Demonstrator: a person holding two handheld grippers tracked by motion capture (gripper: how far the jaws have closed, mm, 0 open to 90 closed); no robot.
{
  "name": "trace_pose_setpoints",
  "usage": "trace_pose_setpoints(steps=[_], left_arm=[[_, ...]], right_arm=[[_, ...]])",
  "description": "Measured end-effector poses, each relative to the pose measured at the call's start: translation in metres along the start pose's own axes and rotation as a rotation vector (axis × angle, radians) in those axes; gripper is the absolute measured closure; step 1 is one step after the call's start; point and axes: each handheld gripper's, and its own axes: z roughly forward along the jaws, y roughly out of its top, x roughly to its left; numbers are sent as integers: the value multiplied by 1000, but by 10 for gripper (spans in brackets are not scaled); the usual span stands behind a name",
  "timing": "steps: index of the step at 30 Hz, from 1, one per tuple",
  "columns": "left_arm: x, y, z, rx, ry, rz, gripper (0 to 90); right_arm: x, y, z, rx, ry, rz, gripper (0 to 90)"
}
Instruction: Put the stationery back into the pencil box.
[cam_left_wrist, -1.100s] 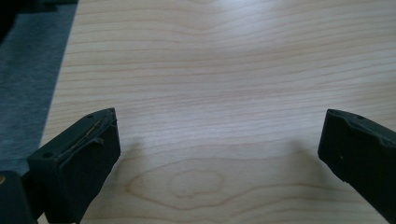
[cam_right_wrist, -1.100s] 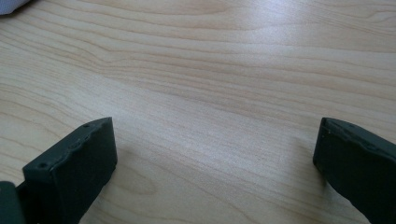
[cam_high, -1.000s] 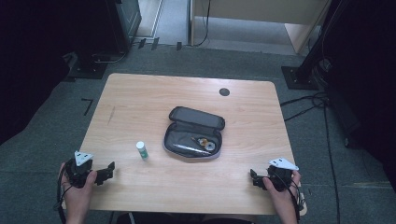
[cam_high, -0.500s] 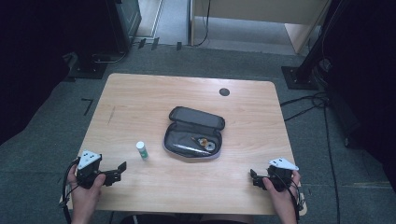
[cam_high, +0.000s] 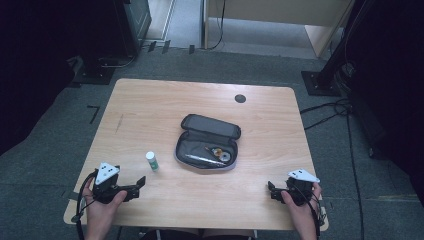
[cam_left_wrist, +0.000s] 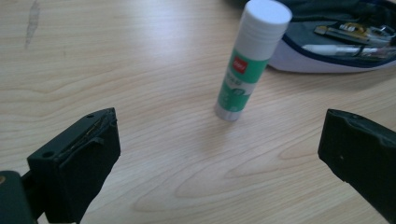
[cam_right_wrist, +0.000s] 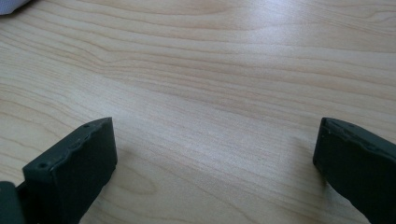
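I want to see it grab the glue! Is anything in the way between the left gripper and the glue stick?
Nothing visible. The left gripper is open, and the upright green-and-white glue stick with a white cap stands ahead between its jaws, with bare light wooden table in between.

Your left claw (cam_high: 131, 188): black body, grey 3-cornered plate on top w/ small dark dots, black cable looping off behind it. Right claw (cam_high: 274, 191): same build, black w/ grey plate on top, cable trailing behind. Up close, each jaw is a chunky black block w/ a wavy top edge & small round holes near it.
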Motion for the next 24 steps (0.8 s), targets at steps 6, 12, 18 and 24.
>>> trace_pose_setpoints(steps=[6,12,18,24], left_arm=[[-11,3,9,4,-16,12,0],[-19,5,21,0,-28,6,0],[-22,8,34,16,-35,19,0],[-27,13,44,22,-13,46,11]], right_arm=[[0,0,0,0,6,-5,0],[1,0,0,0,16,-18,0],[1,0,0,1,19,-22,0],[1,0,0,1,19,-23,0]])
